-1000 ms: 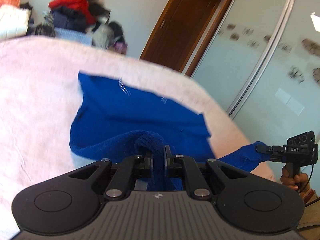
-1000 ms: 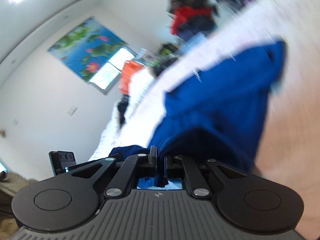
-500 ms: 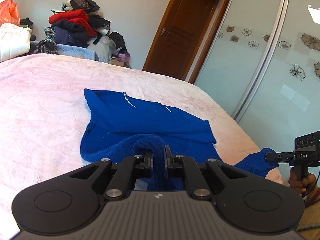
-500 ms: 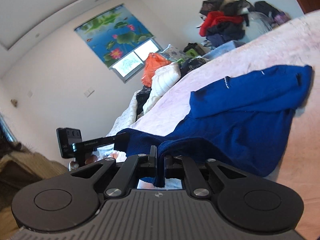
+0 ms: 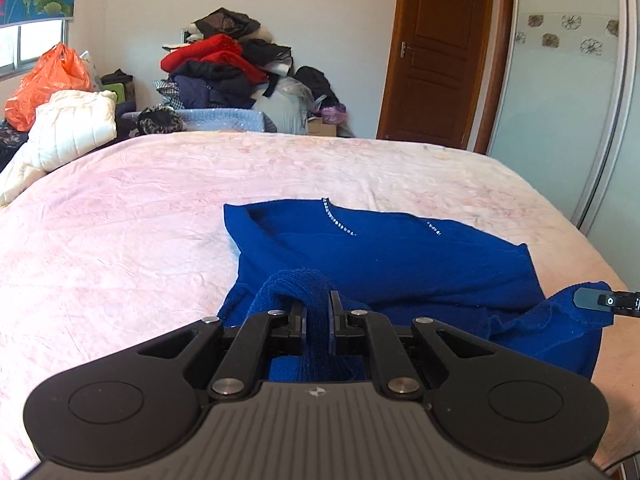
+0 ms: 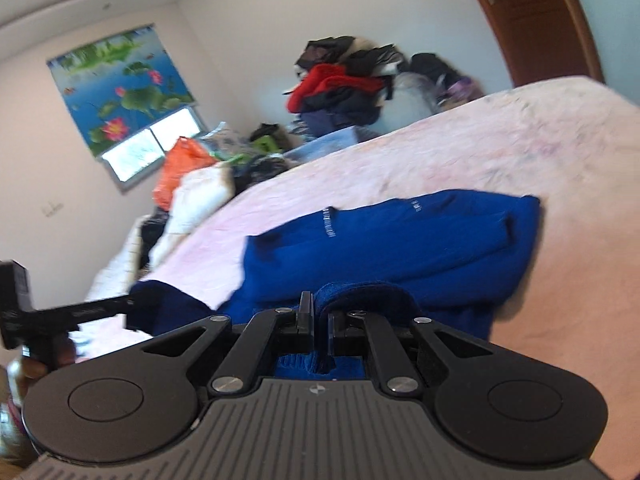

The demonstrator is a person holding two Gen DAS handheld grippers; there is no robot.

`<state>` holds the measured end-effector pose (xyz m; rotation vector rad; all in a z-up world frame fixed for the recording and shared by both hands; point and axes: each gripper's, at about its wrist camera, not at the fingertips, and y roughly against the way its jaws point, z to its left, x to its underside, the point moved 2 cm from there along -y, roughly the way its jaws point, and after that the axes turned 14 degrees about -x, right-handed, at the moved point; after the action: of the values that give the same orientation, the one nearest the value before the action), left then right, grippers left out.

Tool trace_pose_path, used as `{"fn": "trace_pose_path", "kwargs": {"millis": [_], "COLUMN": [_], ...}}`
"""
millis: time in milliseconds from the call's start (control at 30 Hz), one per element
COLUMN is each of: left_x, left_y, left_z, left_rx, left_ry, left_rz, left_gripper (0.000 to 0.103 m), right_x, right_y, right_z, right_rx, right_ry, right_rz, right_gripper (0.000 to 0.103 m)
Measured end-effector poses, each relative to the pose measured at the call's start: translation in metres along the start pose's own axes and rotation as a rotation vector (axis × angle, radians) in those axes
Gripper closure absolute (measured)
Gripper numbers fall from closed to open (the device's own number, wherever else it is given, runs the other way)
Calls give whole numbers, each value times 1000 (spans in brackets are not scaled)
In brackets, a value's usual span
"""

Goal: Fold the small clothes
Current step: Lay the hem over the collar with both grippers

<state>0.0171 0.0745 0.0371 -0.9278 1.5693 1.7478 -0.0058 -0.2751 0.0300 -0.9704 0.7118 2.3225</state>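
Observation:
A blue knit sweater (image 5: 392, 252) with small rhinestone lines lies partly folded on the pink bed (image 5: 120, 216). My left gripper (image 5: 318, 314) is shut on a bunched near edge of the sweater. The right gripper's tip (image 5: 600, 301) shows at the right edge, clamped on another blue corner. In the right wrist view the sweater (image 6: 400, 248) spreads ahead, and my right gripper (image 6: 319, 320) is shut on its near hem. The left gripper (image 6: 132, 305) reaches in from the left there, holding a dark blue corner, with a hand (image 6: 36, 360) below it.
A heap of clothes (image 5: 224, 68) is stacked beyond the bed's far edge, with a white quilted jacket (image 5: 72, 128) and an orange bag (image 5: 44, 84) at the left. A wooden door (image 5: 440, 52) and sliding wardrobe panels (image 5: 568, 100) stand to the right.
Both grippers have swung sideways with the blue hem still clamped. The views turned toward the far wall and the clothes heap, and the sweater now sits more centred ahead.

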Motion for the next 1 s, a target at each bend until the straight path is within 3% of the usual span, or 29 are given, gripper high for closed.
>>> {"fn": "trace_pose_path", "kwargs": {"millis": [200, 567, 1000], "left_x": [1, -10, -25], "left_y": [-20, -45, -64], "left_z": [-6, -26, -35], "left_rx": [-53, -172, -200], "left_ry": [-11, -69, -75], "left_rz": [53, 46, 41], "left_gripper": [94, 94, 94], "right_x": [6, -6, -20], "right_y": [-8, -26, -37], "right_z": [-14, -19, -34], "right_rx": [16, 38, 48], "right_ry": [-28, 3, 1], "right_rz": [7, -3, -42], "right_gripper": [92, 92, 92]}}
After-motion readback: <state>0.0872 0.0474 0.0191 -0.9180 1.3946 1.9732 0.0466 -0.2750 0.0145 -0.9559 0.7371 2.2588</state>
